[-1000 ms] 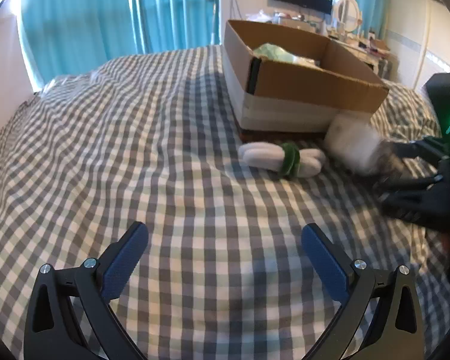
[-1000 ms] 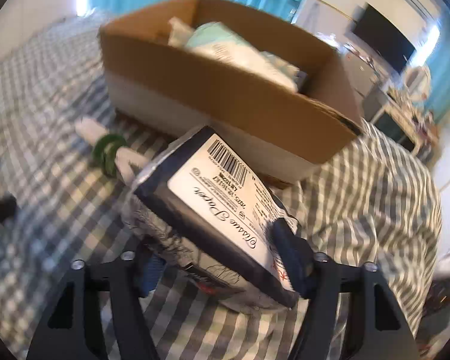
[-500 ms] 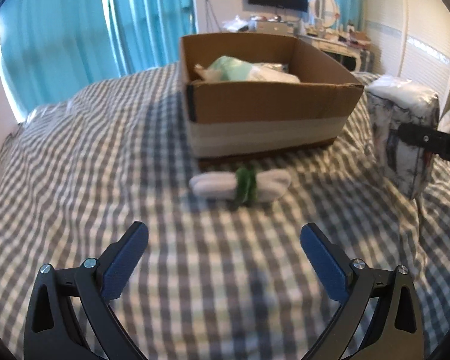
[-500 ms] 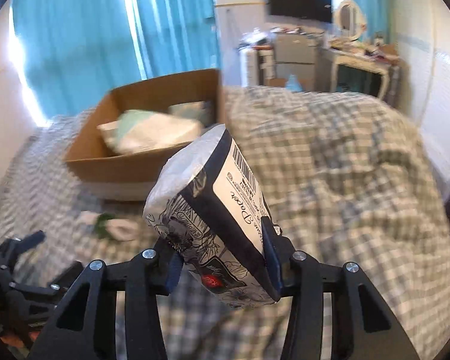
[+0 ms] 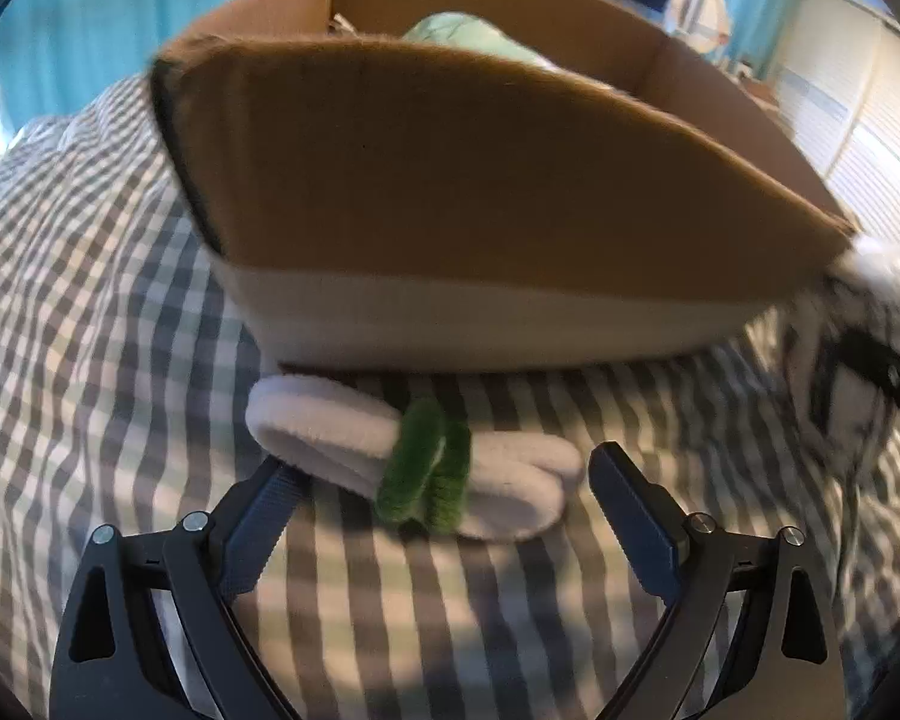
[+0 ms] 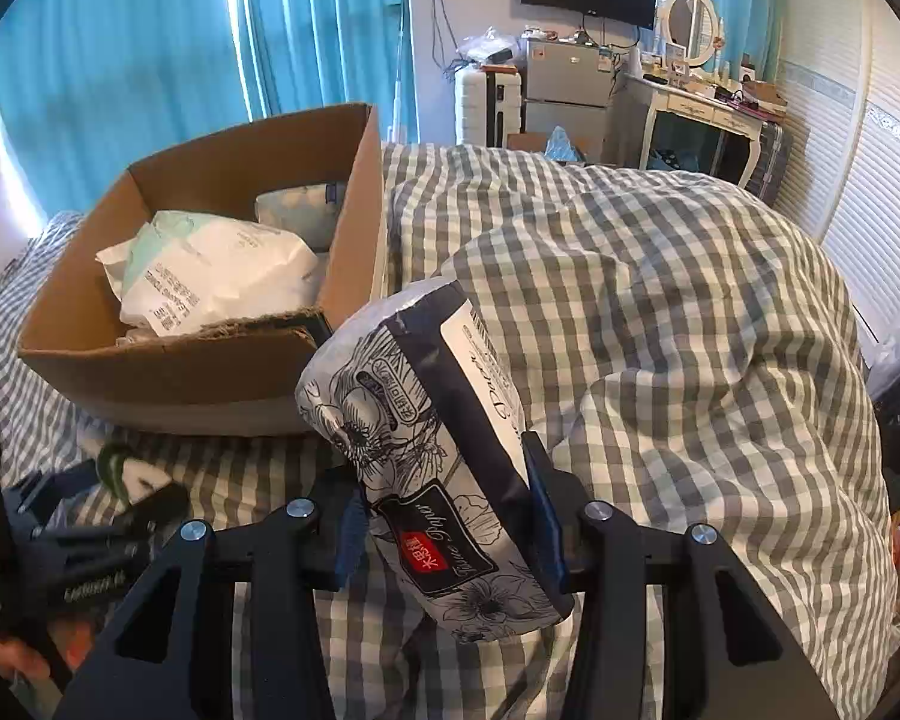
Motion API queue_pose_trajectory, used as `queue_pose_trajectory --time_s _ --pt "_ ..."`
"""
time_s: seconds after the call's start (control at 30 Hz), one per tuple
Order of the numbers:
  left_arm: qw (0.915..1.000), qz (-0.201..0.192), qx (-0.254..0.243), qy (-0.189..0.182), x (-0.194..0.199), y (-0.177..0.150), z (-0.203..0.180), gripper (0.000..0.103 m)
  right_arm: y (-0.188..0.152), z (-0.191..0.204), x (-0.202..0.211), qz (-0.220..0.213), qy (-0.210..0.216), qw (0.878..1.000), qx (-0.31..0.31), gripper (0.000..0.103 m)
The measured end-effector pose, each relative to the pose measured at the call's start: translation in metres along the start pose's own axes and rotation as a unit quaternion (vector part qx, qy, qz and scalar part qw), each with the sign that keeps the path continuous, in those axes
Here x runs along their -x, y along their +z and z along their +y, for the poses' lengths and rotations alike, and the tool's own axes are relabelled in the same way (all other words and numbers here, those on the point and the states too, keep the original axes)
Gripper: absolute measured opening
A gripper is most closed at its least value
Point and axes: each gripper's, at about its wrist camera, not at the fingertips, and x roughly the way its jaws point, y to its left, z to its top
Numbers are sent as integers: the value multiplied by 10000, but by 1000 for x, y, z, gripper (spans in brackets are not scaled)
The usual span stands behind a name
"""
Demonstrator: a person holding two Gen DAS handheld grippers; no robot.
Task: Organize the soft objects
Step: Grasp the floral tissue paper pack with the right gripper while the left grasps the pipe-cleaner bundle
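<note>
A white rolled sock bundle with a green band (image 5: pixel 417 465) lies on the checked bedspread in front of the cardboard box (image 5: pixel 510 210). My left gripper (image 5: pixel 444 501) is open, its fingers on either side of the bundle, close to it. My right gripper (image 6: pixel 447 528) is shut on a black-and-white floral tissue pack (image 6: pixel 438 462), held above the bed just right of the box (image 6: pixel 168 372). The box holds white and pale green soft packs (image 6: pixel 210 276). The tissue pack shows blurred at the right edge of the left wrist view (image 5: pixel 858 324).
The checked duvet (image 6: pixel 660 312) bulges high to the right of the box. Blue curtains (image 6: pixel 150 48), a fridge, a suitcase and a dressing table (image 6: pixel 702 102) stand beyond the bed. The left gripper shows at the lower left of the right wrist view (image 6: pixel 84 540).
My left gripper has moved forward and down, so the sock bundle now sits between its open fingers. My right gripper has moved the tissue pack nearer the box's right side.
</note>
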Motion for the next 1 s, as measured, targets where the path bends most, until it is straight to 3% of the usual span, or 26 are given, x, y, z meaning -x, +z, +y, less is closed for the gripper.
queue_pose_trajectory --time_s 0.07,0.13,0.23,0.4,0.67,1.0 --pt "9998 65 176 32 -8 5 4 95 -1 0 0 -4 22 10000 -15 45" --pt "9997 48 241 87 -9 7 7 81 -3 -1 1 -17 33 10000 -13 45" --pt "9998 37 182 79 -4 5 12 49 -7 1 5 -46 11 10000 26 45" --pt "9992 162 338 -130 16 -6 29 33 -17 4 14 -123 -59 9999 13 45" --pt "9997 8 -257 52 76 -34 34 32 -19 5 60 -331 107 9993 -105 44" --pt "9904 -856 -1079 92 163 -29 3 32 -2 23 146 -949 415 9945 176 44"
